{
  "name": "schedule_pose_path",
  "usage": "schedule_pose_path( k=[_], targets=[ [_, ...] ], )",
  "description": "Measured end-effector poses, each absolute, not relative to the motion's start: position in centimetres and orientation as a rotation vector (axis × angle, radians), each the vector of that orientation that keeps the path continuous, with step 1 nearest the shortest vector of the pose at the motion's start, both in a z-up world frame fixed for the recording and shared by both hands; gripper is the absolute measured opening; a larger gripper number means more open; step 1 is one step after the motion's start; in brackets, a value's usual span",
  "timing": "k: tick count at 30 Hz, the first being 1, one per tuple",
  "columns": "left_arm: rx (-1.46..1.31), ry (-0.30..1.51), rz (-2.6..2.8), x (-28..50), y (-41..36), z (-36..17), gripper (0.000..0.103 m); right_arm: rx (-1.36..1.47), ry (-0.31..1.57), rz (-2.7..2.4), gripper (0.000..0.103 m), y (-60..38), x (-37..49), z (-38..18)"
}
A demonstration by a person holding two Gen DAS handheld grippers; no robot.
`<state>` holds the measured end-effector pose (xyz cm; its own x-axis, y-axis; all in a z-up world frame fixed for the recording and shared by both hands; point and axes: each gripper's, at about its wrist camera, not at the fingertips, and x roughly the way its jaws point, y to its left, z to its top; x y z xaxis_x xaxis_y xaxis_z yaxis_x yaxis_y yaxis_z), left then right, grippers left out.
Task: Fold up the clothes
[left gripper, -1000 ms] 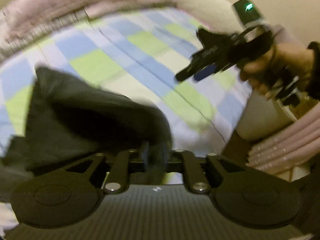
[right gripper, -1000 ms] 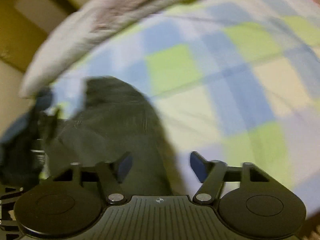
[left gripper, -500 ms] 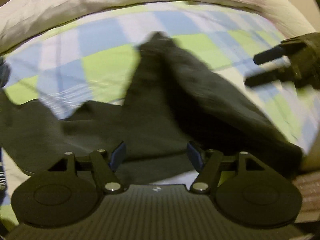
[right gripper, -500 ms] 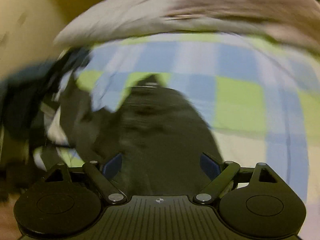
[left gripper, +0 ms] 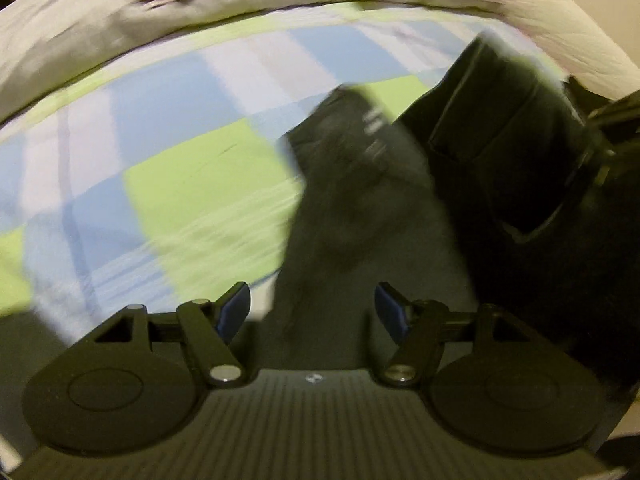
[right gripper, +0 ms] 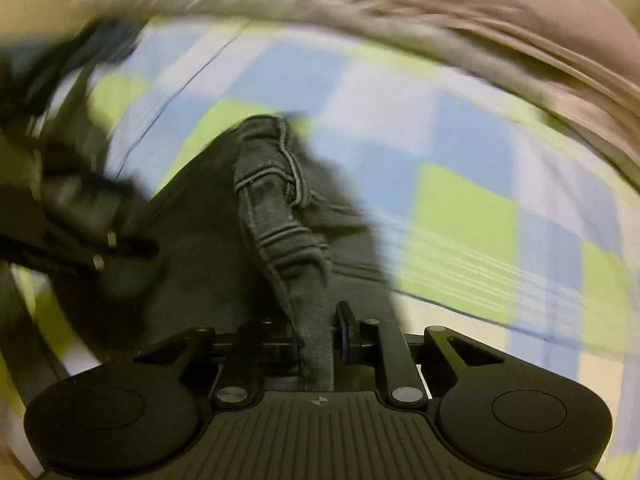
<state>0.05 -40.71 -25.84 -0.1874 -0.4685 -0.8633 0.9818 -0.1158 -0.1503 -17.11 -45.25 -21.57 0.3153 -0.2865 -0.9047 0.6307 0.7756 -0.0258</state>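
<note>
A dark grey garment (left gripper: 352,208) lies bunched on a bed with a blue, green and white checked sheet (left gripper: 180,160). My left gripper (left gripper: 312,312) is open just above the garment, its blue pads apart and pressing on nothing. To its right the other gripper (left gripper: 520,140) shows as a blurred black shape. In the right wrist view a stitched hem fold of the garment (right gripper: 280,200) runs up between the fingers of my right gripper (right gripper: 320,342). Its jaws are closing, and the pads pinch that fold. The left gripper (right gripper: 80,220) is a blur at the left.
A rumpled pinkish-grey blanket (left gripper: 200,12) lies along the far edge of the bed, also seen in the right wrist view as a blanket (right gripper: 480,12). Checked sheet (right gripper: 460,200) lies bare to the right of the garment.
My left gripper let go of the garment, opened and swung across it. My right gripper was open over the cloth and has now closed on a hem fold.
</note>
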Motion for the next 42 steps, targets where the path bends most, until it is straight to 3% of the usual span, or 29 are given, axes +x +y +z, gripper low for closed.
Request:
schedule_pose_path(
  k=[3, 5, 8, 15, 22, 25, 26, 27, 28, 29, 30, 32, 35, 42],
  targets=[
    [0.828, 0.891, -1.643, -1.9, -43.3, -25.7, 0.057, 0.516, 0.977, -0.77, 0.014, -48.3, -24.0, -18.5],
    [0.852, 0.891, -1.641, -3.0, -44.6, -25.3, 0.012, 0.616, 0.905, -0.858, 0.013, -49.9, -28.8, -17.0],
    [0.867, 0.846, -1.686, -4.9, -45.5, -22.8, 0.01, 0.754, 0.807, -0.968, 0.012, -51.6, -35.8, -15.5],
    [0.87, 0.615, -1.738, -12.7, -48.8, -14.3, 0.009, 0.897, 0.619, -1.028, 0.01, -51.3, -49.2, -12.8],
    [0.863, 0.424, -1.857, -26.2, -59.0, -8.1, 0.01, 0.928, 0.418, -1.182, 0.009, -52.5, -61.5, -8.7],
    [0.871, 0.441, -1.889, -33.2, -64.6, -9.1, 0.02, 0.943, 0.4, -1.299, 0.01, -52.8, -67.5, -10.2],
    [0.88, 0.461, -1.877, -35.2, -65.8, -9.9, 0.03, 0.957, 0.408, -1.336, 0.01, -53.0, -69.3, -11.2],
    [0.897, 0.479, -1.875, -36.9, -66.6, -10.6, 0.033, 0.985, 0.448, -1.37, 0.011, -53.3, -70.9, -12.5],
    [0.914, 0.498, -1.874, -38.6, -67.2, -11.3, 0.034, 1.014, 0.487, -1.403, 0.032, -53.6, -72.4, -13.9],
    [0.927, 0.5, -1.891, -39.8, -67.2, -11.7, 0.036, 1.042, 0.527, -1.436, 0.045, -53.8, -73.9, -15.2],
    [0.945, 0.497, -1.911, -40.6, -66.6, -12.3, 0.039, 1.067, 0.566, -1.466, 0.061, -54.1, -75.4, -16.4],
    [1.001, 0.51, -1.915, -41.2, -64.6, -14.0, 0.045, 1.056, 0.612, -1.479, 0.062, -53.6, -77.4, -17.2],
    [1.084, 0.583, -1.876, -39.6, -60.2, -17.1, 0.045, 1.104, 0.62, -1.455, 0.062, -51.4, -79.0, -17.8],
    [1.258, 0.771, -1.581, -30.0, -44.9, -22.3, 0.048, 1.042, 0.736, -1.169, 0.062, -51.1, -72.5, -19.2]
  ],
)
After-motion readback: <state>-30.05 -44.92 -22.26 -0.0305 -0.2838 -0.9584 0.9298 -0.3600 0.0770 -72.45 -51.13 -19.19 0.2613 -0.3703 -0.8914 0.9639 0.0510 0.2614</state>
